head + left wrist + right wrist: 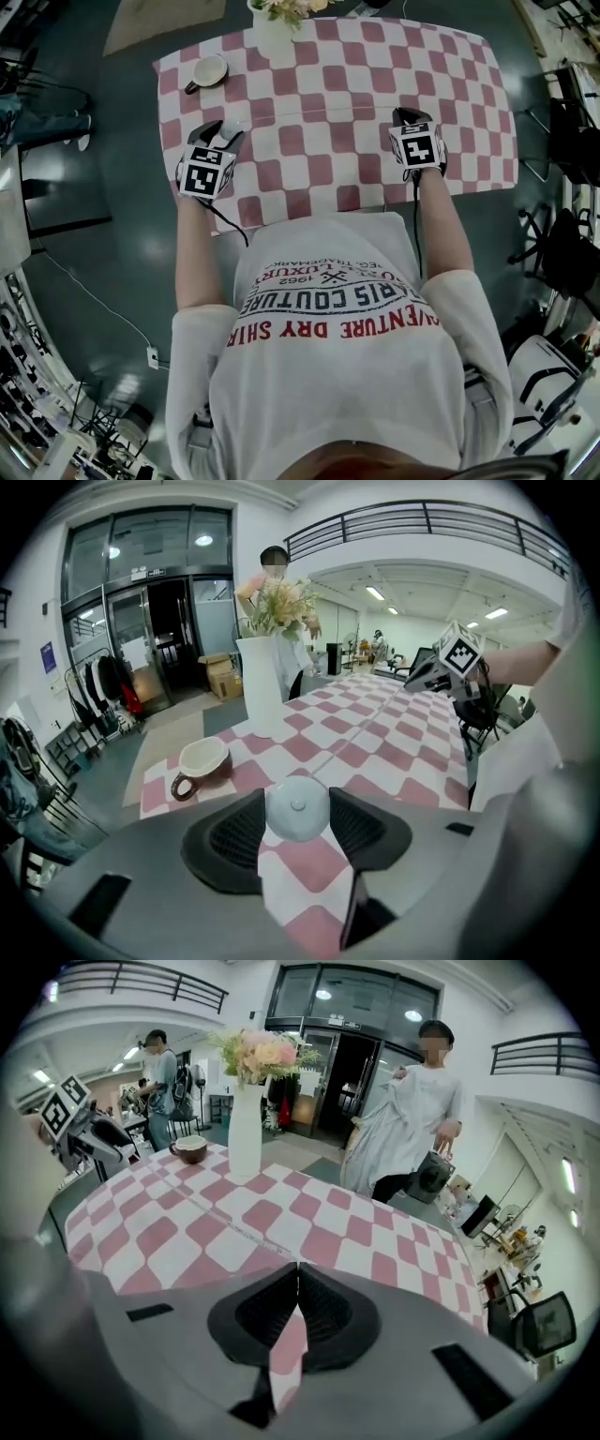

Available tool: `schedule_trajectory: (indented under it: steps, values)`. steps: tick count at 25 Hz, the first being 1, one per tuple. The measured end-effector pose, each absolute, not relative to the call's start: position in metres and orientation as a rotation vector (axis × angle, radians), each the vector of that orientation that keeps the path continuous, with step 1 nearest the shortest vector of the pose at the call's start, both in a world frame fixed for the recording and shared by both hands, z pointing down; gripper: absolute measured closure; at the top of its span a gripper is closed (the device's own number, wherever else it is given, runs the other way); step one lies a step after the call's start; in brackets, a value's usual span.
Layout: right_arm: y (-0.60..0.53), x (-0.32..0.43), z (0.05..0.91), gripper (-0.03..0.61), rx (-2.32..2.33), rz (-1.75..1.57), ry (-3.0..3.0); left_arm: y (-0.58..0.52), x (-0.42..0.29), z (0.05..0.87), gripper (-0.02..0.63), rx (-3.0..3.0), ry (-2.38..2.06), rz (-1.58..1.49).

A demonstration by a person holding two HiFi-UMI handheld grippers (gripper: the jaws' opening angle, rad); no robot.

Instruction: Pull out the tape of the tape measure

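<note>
The tape measure (297, 808), a small round pale case with a button at its centre, sits clamped between the two dark pads of your left hand-held gripper (221, 134), and each pad touches one side of it. You hold it just above the pink-and-white checked surface (356, 94), over the near-left part of the cloth, at about 8 o'clock from the surface's middle in the head view. Your right hand-held gripper (297, 1271) has its jaws pressed fully together with nothing in them. It hangs over the near-right part of the surface at about 4 o'clock, well apart from the left one, and both point forward and down. From the left hand-held gripper, a brown cup (200, 766) with a white inside stands upright on the cloth at about 11 o'clock, near the far-left corner. A tall white vase (262, 682) of pale flowers (279, 607) stands beyond it at about 12 o'clock, on the far edge. In the right gripper view a person (412, 1119) in light clothes stands past the far side of the surface at about 1 o'clock, carrying something dark in one hand.
</note>
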State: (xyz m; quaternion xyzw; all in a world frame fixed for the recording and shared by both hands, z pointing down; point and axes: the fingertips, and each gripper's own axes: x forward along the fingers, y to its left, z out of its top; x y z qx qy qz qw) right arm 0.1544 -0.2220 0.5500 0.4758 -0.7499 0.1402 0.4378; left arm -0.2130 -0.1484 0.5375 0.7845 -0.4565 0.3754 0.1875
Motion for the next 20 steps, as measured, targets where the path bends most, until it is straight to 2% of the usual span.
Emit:
schedule_trajectory:
  steps: [20]
  values:
    - [-0.214, 0.148, 0.598, 0.548, 1.094, 0.473, -1.846, -0.154, -0.207, 0.574, 0.383, 2.128, -1.249, 1.025]
